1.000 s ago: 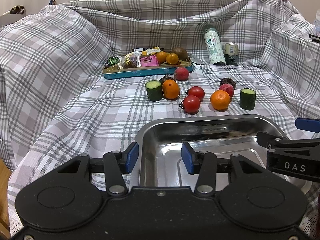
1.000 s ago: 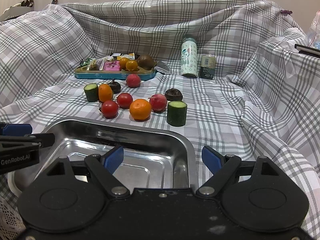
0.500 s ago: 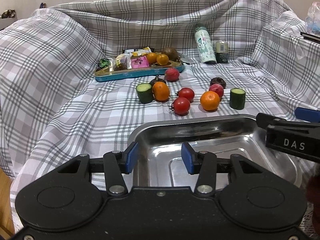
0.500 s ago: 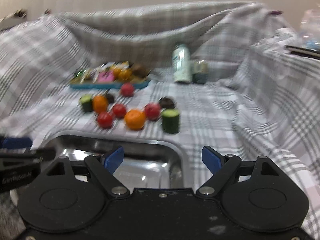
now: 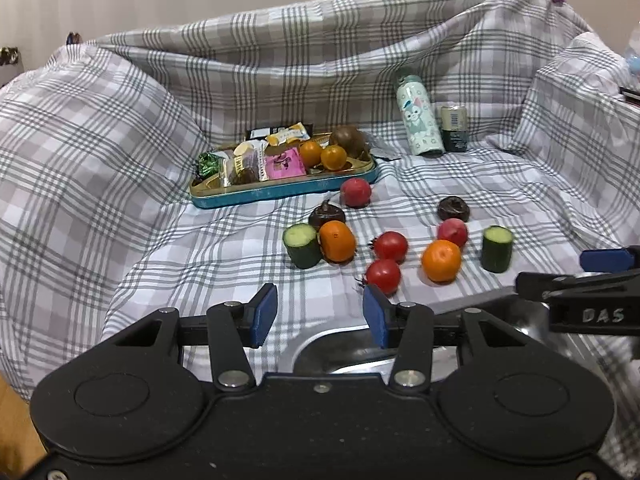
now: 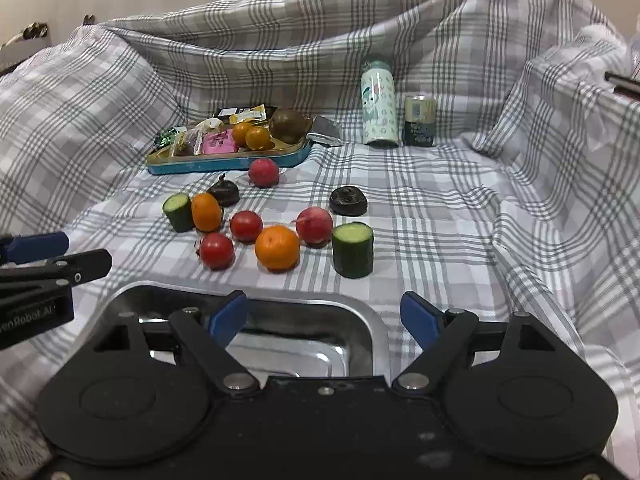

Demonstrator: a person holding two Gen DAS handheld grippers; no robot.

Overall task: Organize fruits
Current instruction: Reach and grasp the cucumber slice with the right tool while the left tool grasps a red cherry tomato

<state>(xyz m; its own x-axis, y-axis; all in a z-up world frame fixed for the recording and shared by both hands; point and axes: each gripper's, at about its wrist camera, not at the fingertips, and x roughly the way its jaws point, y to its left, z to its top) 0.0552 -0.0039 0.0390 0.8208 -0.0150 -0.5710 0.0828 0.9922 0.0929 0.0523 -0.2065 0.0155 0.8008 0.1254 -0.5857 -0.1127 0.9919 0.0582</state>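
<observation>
Fruit lies loose on the checked cloth: two oranges [image 6: 277, 248] [image 6: 206, 212], two tomatoes [image 6: 216, 251] [image 6: 246, 226], two cucumber pieces [image 6: 353, 249] [image 6: 178, 212], red round fruits [image 6: 315, 226] [image 6: 263, 172] and two dark fruits [image 6: 348, 201] [image 6: 224, 193]. A steel tray [image 6: 280, 300] sits nearest me, with nothing visible in it. My right gripper [image 6: 323, 318] hovers over the tray's far rim; its jaws are closing and hold nothing. My left gripper [image 5: 319, 315] is open over the tray's left corner [image 5: 332, 344], just short of a tomato [image 5: 383, 276].
A teal tin tray [image 5: 280, 192] with snack packets, two small oranges and a brown fruit stands behind the fruit. A patterned bottle [image 5: 418, 120] and a small can [image 5: 454, 128] stand at the back right. The cloth rises in folds on three sides.
Both grippers have moved forward over the steel tray toward the fruit, which now looks larger and nearer. The tray has slid low in both views. The right jaws stand slightly narrower.
</observation>
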